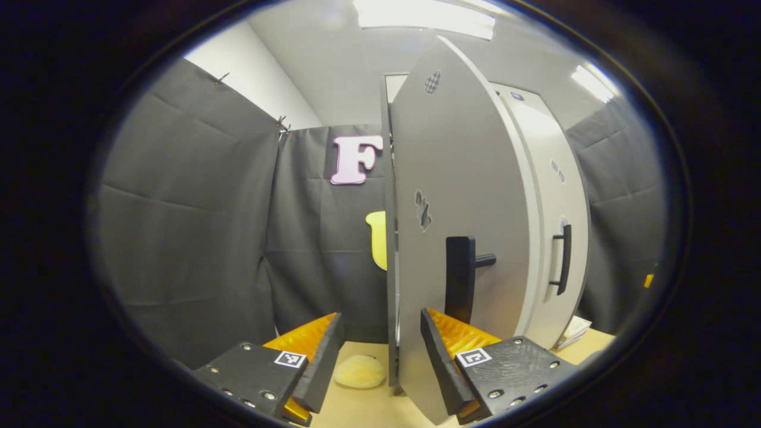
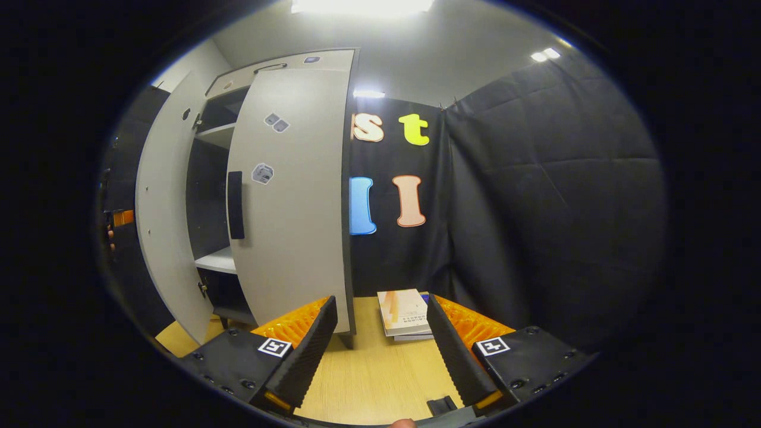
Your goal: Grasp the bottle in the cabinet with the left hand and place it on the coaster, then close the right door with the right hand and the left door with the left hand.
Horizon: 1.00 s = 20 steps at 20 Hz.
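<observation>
The cabinet's left door (image 1: 464, 196) stands half open, seen nearly edge-on, with a black handle (image 1: 461, 279) on its grey face. My left gripper (image 1: 380, 318) is open, and the door's near edge stands between its fingers; whether either finger touches it I cannot tell. A pale yellow round pad (image 1: 358, 371) lies on the table just left of that edge. In the right gripper view the right door (image 2: 291, 196) with its handle (image 2: 235, 205) is almost closed. The left door (image 2: 160, 226) hangs open, with shelves (image 2: 217, 258) showing between them. My right gripper (image 2: 380, 300) is open and holds nothing.
A stack of books (image 2: 404, 312) lies on the wooden table (image 2: 368, 368) to the right of the cabinet, just beyond my right fingertips. Black cloth walls close in on both sides. An orange part (image 2: 122, 217) shows past the left door's outer edge.
</observation>
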Available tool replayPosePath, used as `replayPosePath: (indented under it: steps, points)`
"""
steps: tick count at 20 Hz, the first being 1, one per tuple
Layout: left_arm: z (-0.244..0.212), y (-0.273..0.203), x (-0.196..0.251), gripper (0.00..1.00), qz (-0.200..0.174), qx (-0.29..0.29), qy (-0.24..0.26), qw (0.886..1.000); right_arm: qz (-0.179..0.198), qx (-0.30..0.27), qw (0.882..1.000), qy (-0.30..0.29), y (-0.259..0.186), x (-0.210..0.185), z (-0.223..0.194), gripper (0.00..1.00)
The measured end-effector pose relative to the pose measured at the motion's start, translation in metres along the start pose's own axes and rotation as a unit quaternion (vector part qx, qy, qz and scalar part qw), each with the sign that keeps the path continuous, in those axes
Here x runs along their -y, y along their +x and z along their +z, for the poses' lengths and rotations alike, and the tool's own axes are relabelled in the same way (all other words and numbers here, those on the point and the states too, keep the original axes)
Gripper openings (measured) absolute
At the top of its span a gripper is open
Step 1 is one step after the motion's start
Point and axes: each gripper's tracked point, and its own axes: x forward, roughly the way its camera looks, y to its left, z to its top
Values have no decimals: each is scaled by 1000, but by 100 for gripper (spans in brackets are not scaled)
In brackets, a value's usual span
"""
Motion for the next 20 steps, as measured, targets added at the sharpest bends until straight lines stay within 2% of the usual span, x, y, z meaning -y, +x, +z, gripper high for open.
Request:
replayPosePath:
  steps: [5,7,8,13,14,16,20]
  points:
    - [-4,5,31,77,-17,1,-8,1000,3,14,1000,-1,-5,7,7,97]
    - [-4,10,50,77,-29,2,-9,1000,5,16,1000,-1,-7,9,9,93]
    - [-4,13,59,77,-36,3,-11,999,4,17,1000,-2,-7,11,10,97]
    - [-7,39,113,77,-67,5,-20,998,-15,18,1000,-6,-13,31,9,97]
    - [-8,46,119,77,-64,5,-16,998,-20,17,1000,-6,-14,35,9,93]
    - [-8,55,123,77,-58,5,-5,998,-29,15,999,-8,-18,43,6,97]
    - [-11,59,126,77,-62,7,-5,998,-37,10,999,-4,-21,53,1,93]
